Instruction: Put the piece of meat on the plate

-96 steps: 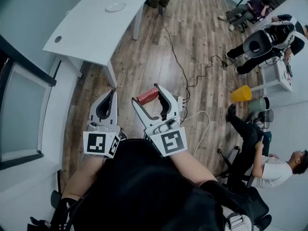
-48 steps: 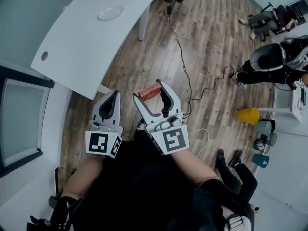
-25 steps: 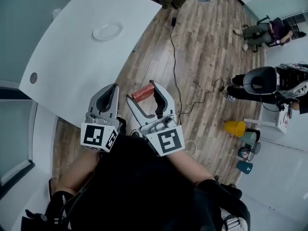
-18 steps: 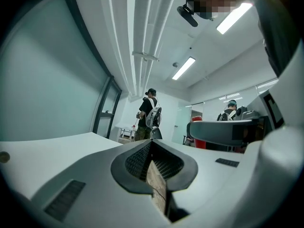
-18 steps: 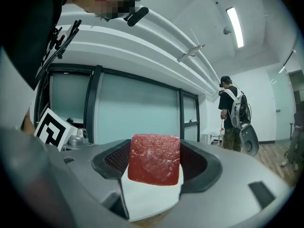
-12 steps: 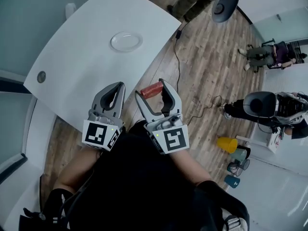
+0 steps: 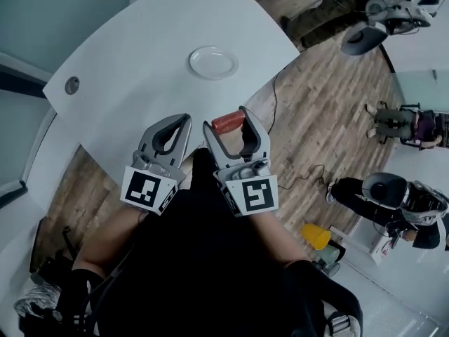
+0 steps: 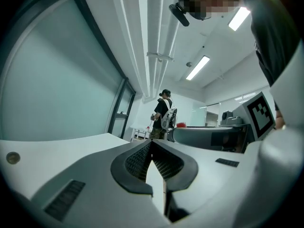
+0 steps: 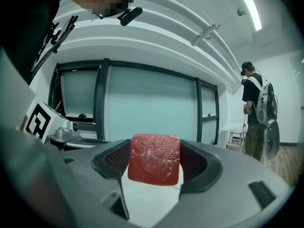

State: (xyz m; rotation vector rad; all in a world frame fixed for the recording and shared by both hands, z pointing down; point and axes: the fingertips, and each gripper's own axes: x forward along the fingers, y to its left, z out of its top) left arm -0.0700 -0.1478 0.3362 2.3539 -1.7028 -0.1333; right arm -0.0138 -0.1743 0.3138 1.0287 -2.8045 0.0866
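Note:
A red slab of meat (image 7: 228, 121) (image 9: 154, 159) is clamped between the jaws of my right gripper (image 7: 229, 123) (image 9: 155, 161), held over the near edge of a white table (image 7: 133, 76). A small white plate (image 7: 213, 62) lies further in on the table, beyond the meat. My left gripper (image 7: 177, 121) (image 8: 151, 146) is beside the right one, to its left, with its jaws closed together and nothing between them.
A round grey grommet (image 7: 71, 85) sits at the table's left. To the right is wooden floor (image 7: 337, 111) with a black cable (image 7: 277, 100), a yellow bucket (image 7: 316, 236) and people (image 7: 393, 202) further off. A person (image 8: 164, 115) stands in the distance.
The view has swung over the table: the plate now lies much nearer, just beyond my grippers. The right gripper still carries the meat; the left stays shut.

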